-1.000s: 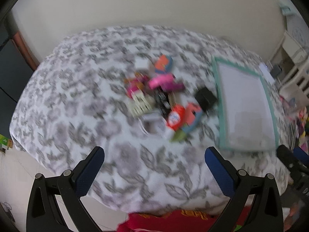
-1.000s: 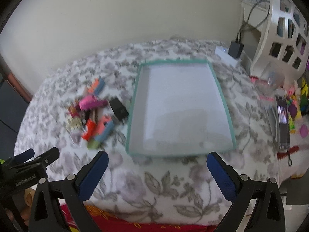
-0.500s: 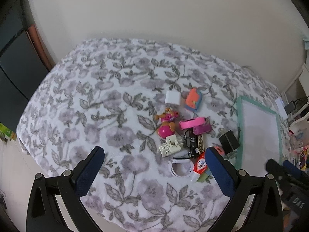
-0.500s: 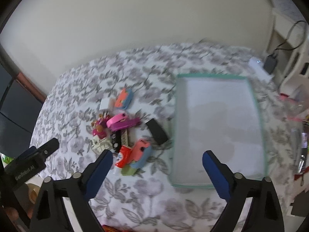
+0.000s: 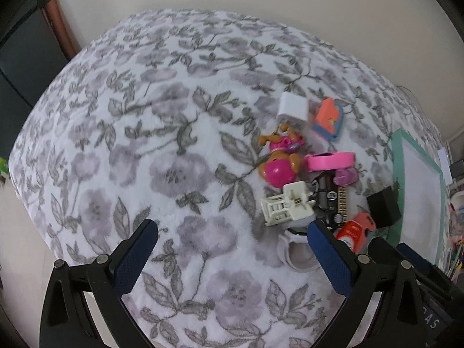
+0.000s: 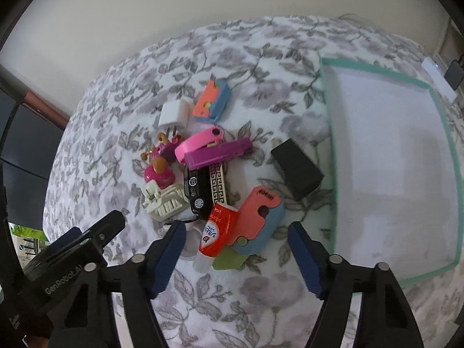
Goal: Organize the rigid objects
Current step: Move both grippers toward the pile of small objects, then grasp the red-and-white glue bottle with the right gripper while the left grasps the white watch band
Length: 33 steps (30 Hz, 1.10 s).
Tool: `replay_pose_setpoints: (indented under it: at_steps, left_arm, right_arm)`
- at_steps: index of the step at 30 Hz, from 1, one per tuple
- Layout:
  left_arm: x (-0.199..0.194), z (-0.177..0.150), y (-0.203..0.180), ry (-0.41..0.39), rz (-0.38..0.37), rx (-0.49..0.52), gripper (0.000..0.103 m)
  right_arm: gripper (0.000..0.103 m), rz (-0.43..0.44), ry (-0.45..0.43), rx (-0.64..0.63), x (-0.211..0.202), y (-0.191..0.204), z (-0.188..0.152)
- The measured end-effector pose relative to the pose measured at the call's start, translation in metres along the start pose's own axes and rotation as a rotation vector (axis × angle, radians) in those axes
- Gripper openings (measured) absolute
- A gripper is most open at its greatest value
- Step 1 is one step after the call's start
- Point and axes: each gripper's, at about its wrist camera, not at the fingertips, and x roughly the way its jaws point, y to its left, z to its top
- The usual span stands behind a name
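Your grippers now hanging closer over toy pile (image 6: 208, 171) than second ago; right gripper (image 6: 236, 249) jaws narrowing, open, gripping nothing, glue stick (image 6: 214, 232) lying between tips. Left gripper (image 5: 232, 240) gaping wide, empty, its right finger (image 5: 327, 249) hiding white ring. Green-rimmed tray (image 6: 435, 92) lying right, near edge cut off.

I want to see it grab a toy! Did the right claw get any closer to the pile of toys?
Yes. The right claw has come down and left, away from the tray, toward the toy pile. Its jaws have just been closing; the glue stick lies between them, not yet pinched.
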Motion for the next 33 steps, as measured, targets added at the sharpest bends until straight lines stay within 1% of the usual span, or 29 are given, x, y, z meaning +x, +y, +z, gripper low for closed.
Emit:
replay_pose_setpoints:
  at_steps: [6, 8, 9, 15, 17, 18, 21, 22, 33]
  left_arm:
    - [0.015, -0.004, 0.007, 0.015, -0.001, -0.036, 0.102]
    - [0.015, -0.005, 0.007, 0.016, -0.004, -0.038, 0.102]
    - [0.017, -0.006, 0.007, 0.017, -0.005, -0.038, 0.102]
    - [0.021, -0.008, 0.006, 0.02, -0.017, -0.052, 0.102]
    - [0.021, -0.008, 0.006, 0.019, -0.017, -0.059, 0.102]
    - [0.022, -0.009, 0.006, 0.021, -0.017, -0.062, 0.102]
    - [0.023, -0.01, 0.007, 0.025, -0.02, -0.071, 0.102]
    - [0.024, -0.011, 0.006, 0.029, -0.028, -0.071, 0.102]
    - [0.023, -0.015, -0.001, 0.033, -0.035, -0.058, 0.102]
  right_arm:
    - [0.061, 0.026, 0.023, 0.007, 0.019, 0.002, -0.005]
    - [0.054, 0.036, 0.032, 0.016, 0.025, 0.001, -0.008]
    - [0.053, 0.041, 0.035, 0.017, 0.027, 0.001, -0.008]
    - [0.041, 0.065, 0.01, -0.012, 0.027, 0.007, -0.009]
    - [0.036, 0.082, 0.011, -0.016, 0.028, 0.009, -0.01]
    - [0.035, 0.088, 0.013, -0.018, 0.029, 0.01, -0.011]
    - [0.031, 0.086, 0.014, -0.026, 0.03, 0.01, -0.012]
    - [0.028, 0.085, 0.015, -0.026, 0.031, 0.01, -0.012]
    - [0.027, 0.137, 0.027, 0.019, 0.027, -0.005, -0.013]
